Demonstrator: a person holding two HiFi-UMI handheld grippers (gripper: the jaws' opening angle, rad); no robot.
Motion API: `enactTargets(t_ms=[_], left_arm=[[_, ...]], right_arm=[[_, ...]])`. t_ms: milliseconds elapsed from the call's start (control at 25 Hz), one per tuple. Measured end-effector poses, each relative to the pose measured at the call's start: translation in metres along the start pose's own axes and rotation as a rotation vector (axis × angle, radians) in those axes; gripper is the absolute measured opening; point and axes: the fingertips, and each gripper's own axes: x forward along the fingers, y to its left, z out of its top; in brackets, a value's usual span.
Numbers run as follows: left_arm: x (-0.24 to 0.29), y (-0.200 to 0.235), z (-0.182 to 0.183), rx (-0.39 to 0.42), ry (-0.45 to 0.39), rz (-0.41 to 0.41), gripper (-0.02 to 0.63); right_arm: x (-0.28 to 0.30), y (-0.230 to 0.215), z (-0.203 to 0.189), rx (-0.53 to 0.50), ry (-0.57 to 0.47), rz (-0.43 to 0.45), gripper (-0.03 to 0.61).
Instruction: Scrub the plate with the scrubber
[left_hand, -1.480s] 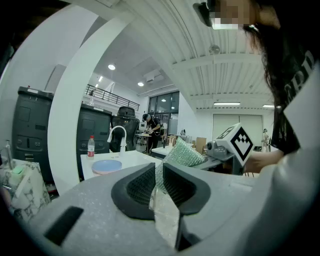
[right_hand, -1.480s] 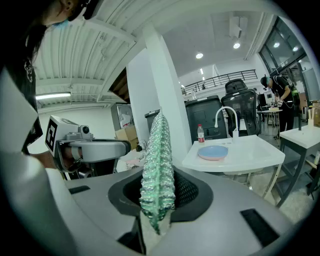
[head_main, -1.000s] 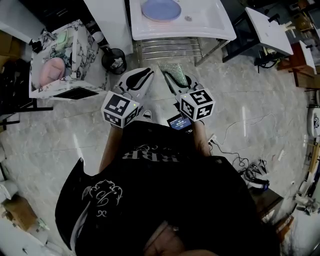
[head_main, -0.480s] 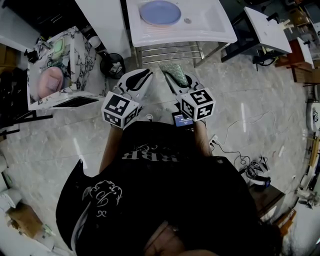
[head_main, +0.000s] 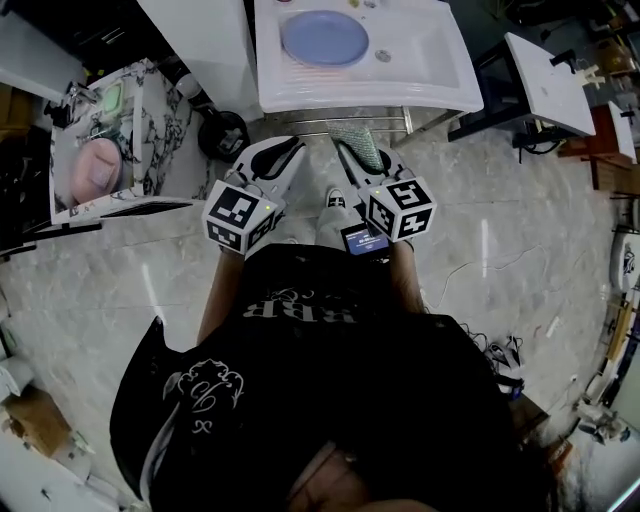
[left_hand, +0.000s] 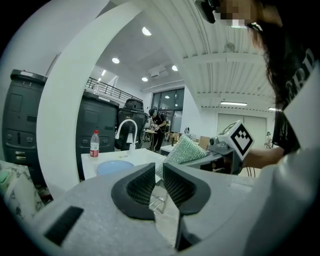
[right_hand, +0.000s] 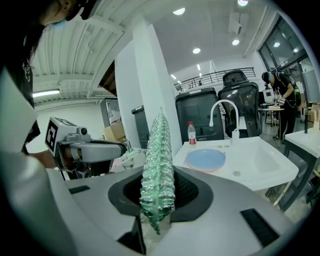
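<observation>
A light blue plate (head_main: 325, 38) lies in the white sink (head_main: 420, 70) at the top of the head view, ahead of both grippers. My right gripper (head_main: 358, 150) is shut on a green mesh scrubber (right_hand: 159, 170), which stands upright between its jaws. The plate (right_hand: 205, 160) lies beyond it, not touched. My left gripper (head_main: 276, 160) is held beside the right one at chest height, its jaws nearly together with nothing between them. From the left gripper view (left_hand: 159, 172) the plate (left_hand: 114, 167) shows far left and the scrubber (left_hand: 185, 150) to the right.
A water bottle (right_hand: 191, 133) and a faucet (right_hand: 222, 112) stand at the sink's back. A metal rack (head_main: 340, 125) sits under the sink, a black bin (head_main: 222, 130) to its left, a marbled table (head_main: 150, 110) further left, a white table (head_main: 555, 70) right. Cables (head_main: 480, 320) lie on the floor.
The sink and plate have come closer and lower in the head view as the person steps toward them. Both grippers keep their pose, the scrubber still held.
</observation>
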Motion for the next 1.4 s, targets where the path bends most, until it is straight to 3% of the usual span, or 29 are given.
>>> enactTargets(t_ms=[400, 760, 1400], left_arm=[[0.104, 0.032, 0.026, -0.027, 0.016, 0.128, 0.043], [0.168, 0.05, 0.038, -0.043, 0.029, 0.233, 0.043], [0.166, 0.08, 0.02, -0.088, 0.114, 0.357, 0.043]], right_arm=[[0.04, -0.11, 0.038, -0.021, 0.029, 0.114, 0.091], [0.06, -0.182, 0.052, -0.034, 0.051, 0.193, 0.091], [0.096, -0.206, 0.043, 0.002, 0.1, 0.234, 0.091]])
